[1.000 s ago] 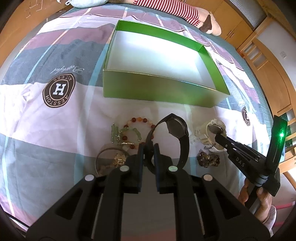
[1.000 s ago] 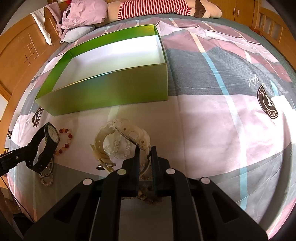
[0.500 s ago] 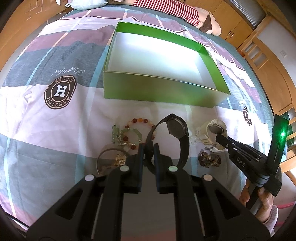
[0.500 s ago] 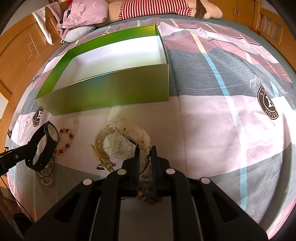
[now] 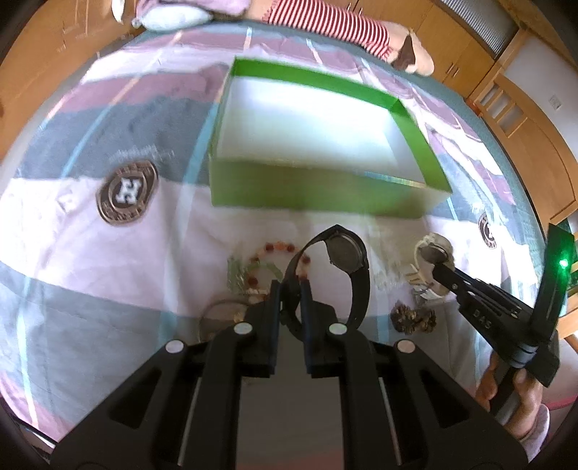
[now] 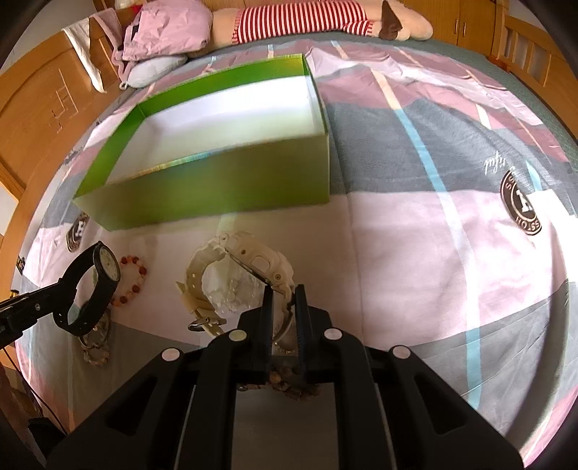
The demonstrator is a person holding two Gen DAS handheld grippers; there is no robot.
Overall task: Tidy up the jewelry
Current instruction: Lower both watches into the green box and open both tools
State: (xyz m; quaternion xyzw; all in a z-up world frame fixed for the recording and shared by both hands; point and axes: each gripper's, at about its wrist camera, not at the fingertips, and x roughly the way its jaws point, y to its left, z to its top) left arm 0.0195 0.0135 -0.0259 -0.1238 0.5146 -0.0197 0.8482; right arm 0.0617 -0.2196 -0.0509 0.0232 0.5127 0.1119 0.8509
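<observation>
My left gripper [image 5: 291, 289] is shut on the strap of a black watch [image 5: 348, 253], which hangs clear of the bedspread; the right wrist view shows the same black watch [image 6: 103, 267] at the far left. My right gripper [image 6: 283, 293] is shut on the strap of a cream white watch [image 6: 253, 256], its buckle end still near the cloth. Beyond both lies an open green box [image 5: 318, 191] with a white inside, holding nothing I can see. The green box [image 6: 224, 188] is also ahead in the right wrist view.
A red and orange bead bracelet [image 5: 278, 249], a green piece [image 5: 236, 274] and a thin ring bangle [image 5: 220, 307] lie under the left gripper. A brown bead bracelet [image 5: 413, 318] lies by the right gripper [image 5: 439, 265]. A striped plush toy [image 6: 307, 18] and pillows line the far bed edge.
The left wrist view has tipped slightly, so the box sits lower and the picture is blurred. Both watches stay gripped as before.
</observation>
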